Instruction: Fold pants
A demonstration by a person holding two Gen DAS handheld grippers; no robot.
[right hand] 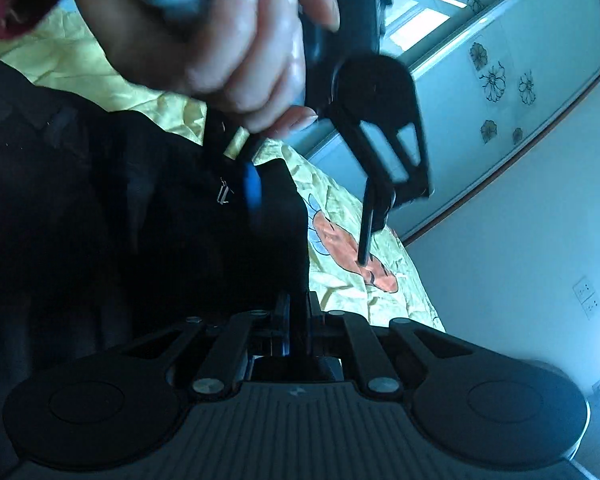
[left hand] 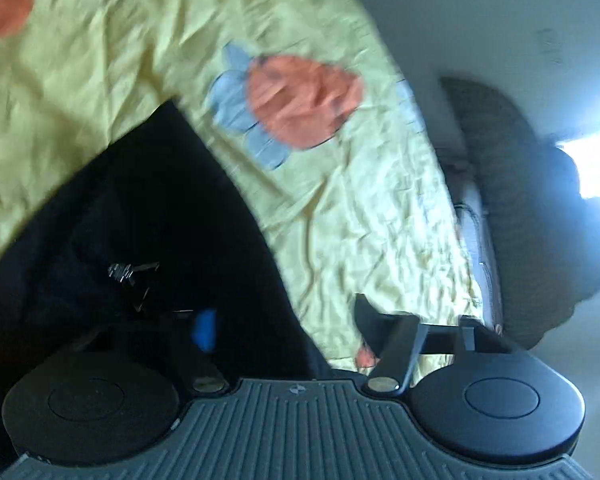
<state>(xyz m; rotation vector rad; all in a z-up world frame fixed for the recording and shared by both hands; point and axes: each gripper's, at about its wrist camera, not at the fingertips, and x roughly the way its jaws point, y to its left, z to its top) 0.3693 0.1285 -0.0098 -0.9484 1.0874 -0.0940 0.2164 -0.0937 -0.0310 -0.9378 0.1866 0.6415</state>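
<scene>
- On the yellow bedsheet (left hand: pixel 100 52), black pants (left hand: pixel 148 208) lie spread, covering its near side in both wrist views; a small metal clasp (left hand: pixel 130 272) shows on the dark cloth.
- Printed on the sheet beyond the pants' edge is an orange shape with blue petals (left hand: pixel 296 100); another orange patch sits toward the sheet's far corner.
- Left gripper (left hand: pixel 288 328): its jaws stand partly apart. One finger with a blue pad (left hand: pixel 205 330) rests over the black cloth, the other finger (left hand: pixel 396 332) lies out over bare sheet. Whether the pads press any fabric I cannot tell, as the picture is blurred.
- Right gripper (right hand: pixel 298 312): its fingers are drawn tight together, pinching a fold of the pants that rises between them near the sheet's edge.
- From the right wrist view, a hand (right hand: pixel 236 40) with a red sleeve clasps the left gripper's handle above the pants.
- Beyond the bed's far edge stands a wardrobe (right hand: pixel 520 40) with flower decals, and a wall socket (right hand: pixel 586 298) is on the pale wall.
</scene>
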